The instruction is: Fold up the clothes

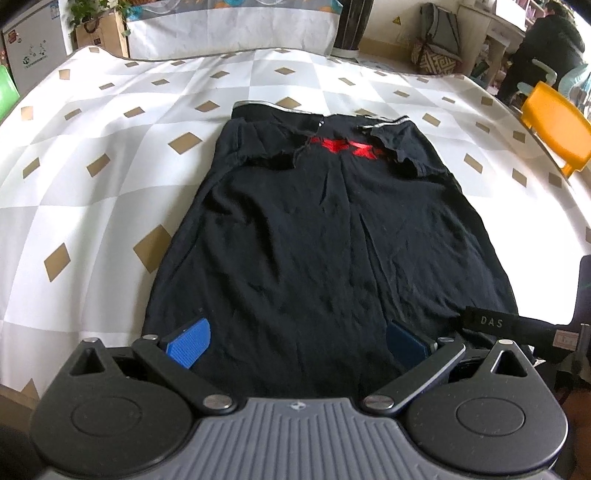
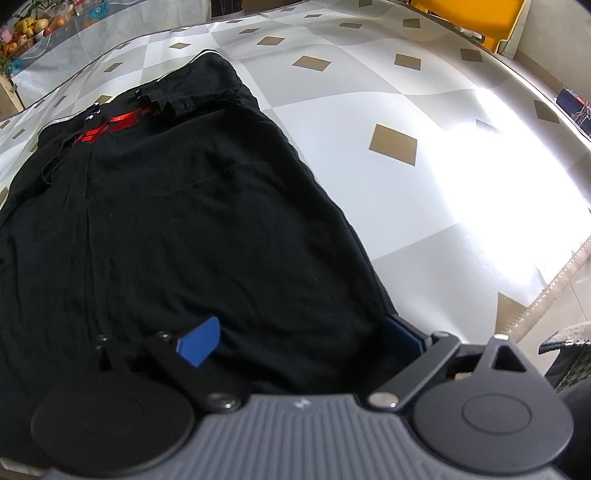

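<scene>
A black shirt (image 1: 314, 229) lies flat on the checked tablecloth (image 1: 92, 147), both sleeves folded in over the body. Its red print (image 1: 343, 146) shows near the far collar end. My left gripper (image 1: 297, 345) hovers over the shirt's near hem with its jaws wide, open, and the blue pads (image 1: 188, 343) press on nothing. In the right wrist view the same shirt (image 2: 166, 221) fills the left half. My right gripper (image 2: 301, 341) is open over the near right corner of the hem, blue fingertips (image 2: 199, 345) spread apart with cloth lying between them.
An orange chair (image 1: 554, 122) stands at the table's far right edge (image 2: 469, 14). A person (image 1: 550, 48) sits at a desk behind it. A dark cylinder (image 1: 351, 26) stands at the far edge. Bare tablecloth (image 2: 424, 184) stretches right of the shirt, up to the table's edge (image 2: 554, 288).
</scene>
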The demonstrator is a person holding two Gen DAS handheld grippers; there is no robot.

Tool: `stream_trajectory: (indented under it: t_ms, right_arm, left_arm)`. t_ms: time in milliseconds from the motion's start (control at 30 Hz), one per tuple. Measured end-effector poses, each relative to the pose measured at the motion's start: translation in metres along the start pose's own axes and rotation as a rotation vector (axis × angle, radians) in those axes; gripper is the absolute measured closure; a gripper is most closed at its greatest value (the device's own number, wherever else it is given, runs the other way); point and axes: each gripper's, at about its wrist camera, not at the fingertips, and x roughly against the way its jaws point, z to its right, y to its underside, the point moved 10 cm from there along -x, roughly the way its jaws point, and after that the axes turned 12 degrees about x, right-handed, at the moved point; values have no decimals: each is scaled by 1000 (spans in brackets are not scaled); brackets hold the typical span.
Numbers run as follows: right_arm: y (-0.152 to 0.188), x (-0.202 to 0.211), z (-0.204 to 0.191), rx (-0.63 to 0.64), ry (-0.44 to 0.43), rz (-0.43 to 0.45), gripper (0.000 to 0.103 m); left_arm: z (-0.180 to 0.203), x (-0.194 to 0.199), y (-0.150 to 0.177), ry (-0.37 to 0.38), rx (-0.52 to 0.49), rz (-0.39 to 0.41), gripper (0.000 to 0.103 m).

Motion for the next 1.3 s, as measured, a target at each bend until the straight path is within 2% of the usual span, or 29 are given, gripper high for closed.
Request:
stream_trajectory:
  t_ms: [900,1300]
  right_arm:
    - [0,-1,-1,-6,4,7,4]
    - [-1,-2,0,0,3,11,4]
  left_arm:
    - [34,10,7,79,-75,-28,1]
    - [27,3,9,57,-57,-52,1]
